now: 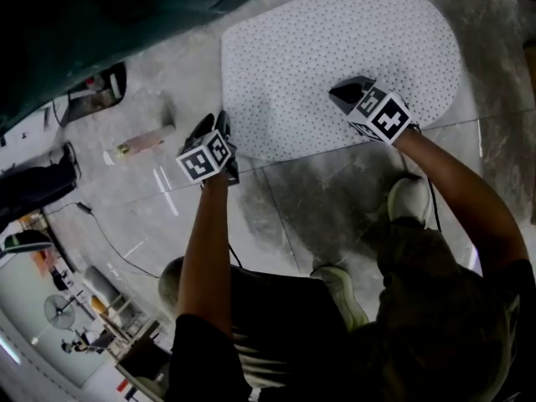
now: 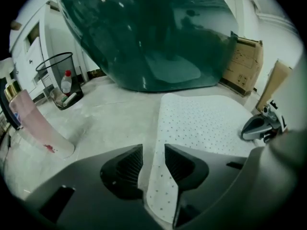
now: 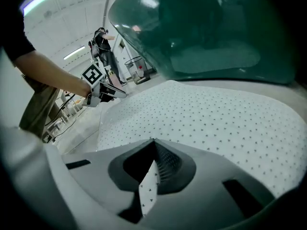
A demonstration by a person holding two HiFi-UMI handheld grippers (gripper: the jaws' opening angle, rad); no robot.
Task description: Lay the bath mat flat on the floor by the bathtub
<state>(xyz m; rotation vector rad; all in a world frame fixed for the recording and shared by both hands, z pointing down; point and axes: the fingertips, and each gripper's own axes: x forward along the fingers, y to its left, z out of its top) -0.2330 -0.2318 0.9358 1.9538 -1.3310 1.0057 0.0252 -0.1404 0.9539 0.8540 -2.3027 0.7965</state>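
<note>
The white dotted bath mat (image 1: 343,57) lies spread on the grey floor beside the dark green bathtub (image 1: 100,23). At the mat's near edge on the right, my right gripper (image 1: 345,92) is shut, and a fold of the mat's edge (image 3: 148,190) is pinched between its jaws (image 3: 154,142). My left gripper (image 1: 213,124) is at the mat's near left corner. Its jaws (image 2: 153,150) stand apart with the mat's edge (image 2: 160,190) running between them, and a strip of floor shows beside the left jaw. The other gripper appears in each gripper view, the right gripper (image 2: 261,126) and the left gripper (image 3: 103,92).
The bathtub (image 2: 153,32) rises just beyond the mat. A wire bin (image 2: 60,80) with a bottle stands to its left and cardboard boxes (image 2: 247,63) to its right. A tube (image 1: 146,141) and a cable (image 1: 109,241) lie on the floor at the left. The person's shoes (image 1: 410,199) are close behind the mat.
</note>
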